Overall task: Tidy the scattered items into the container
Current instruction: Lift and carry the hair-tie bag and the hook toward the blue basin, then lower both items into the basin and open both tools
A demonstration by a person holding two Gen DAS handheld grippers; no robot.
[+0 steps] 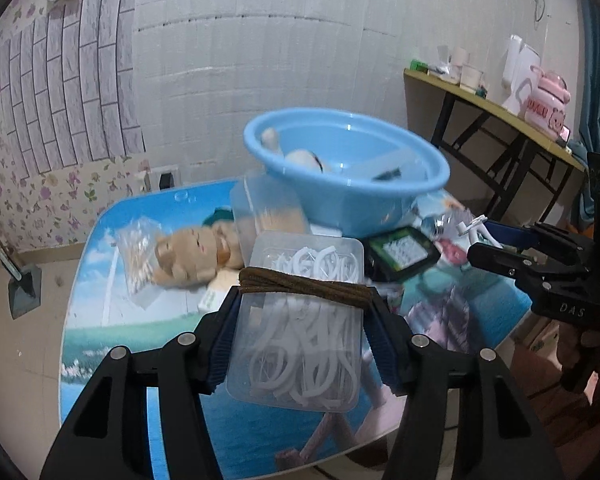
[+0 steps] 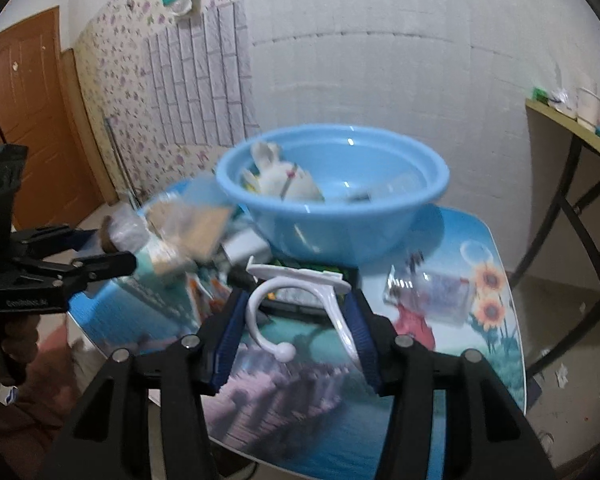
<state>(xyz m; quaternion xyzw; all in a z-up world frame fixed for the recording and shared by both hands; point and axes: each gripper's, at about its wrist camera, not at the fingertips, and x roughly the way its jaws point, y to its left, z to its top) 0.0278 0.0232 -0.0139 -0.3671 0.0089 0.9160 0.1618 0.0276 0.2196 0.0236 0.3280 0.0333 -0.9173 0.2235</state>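
A blue basin (image 1: pixel 340 168) stands at the back of the printed table (image 1: pixel 140 320); it shows in the right wrist view (image 2: pixel 340 208) with a white plush rabbit (image 2: pixel 280 178) inside. My left gripper (image 1: pixel 304 296) is shut on a clear plastic box of white clips (image 1: pixel 300 328) with a brown band (image 1: pixel 304 286) around it, held above the table. My right gripper (image 2: pixel 296 308) is shut on a white plastic hook (image 2: pixel 296 300), in front of the basin. The right gripper also shows in the left wrist view (image 1: pixel 484 240).
A plush doll (image 1: pixel 192 256), a clear bag (image 1: pixel 136 256), a clear tub (image 1: pixel 268 208) and a black-framed game (image 1: pixel 404 252) lie on the table. A clear packet (image 2: pixel 428 292) lies at its right. A side table (image 1: pixel 500 108) with clutter stands at right.
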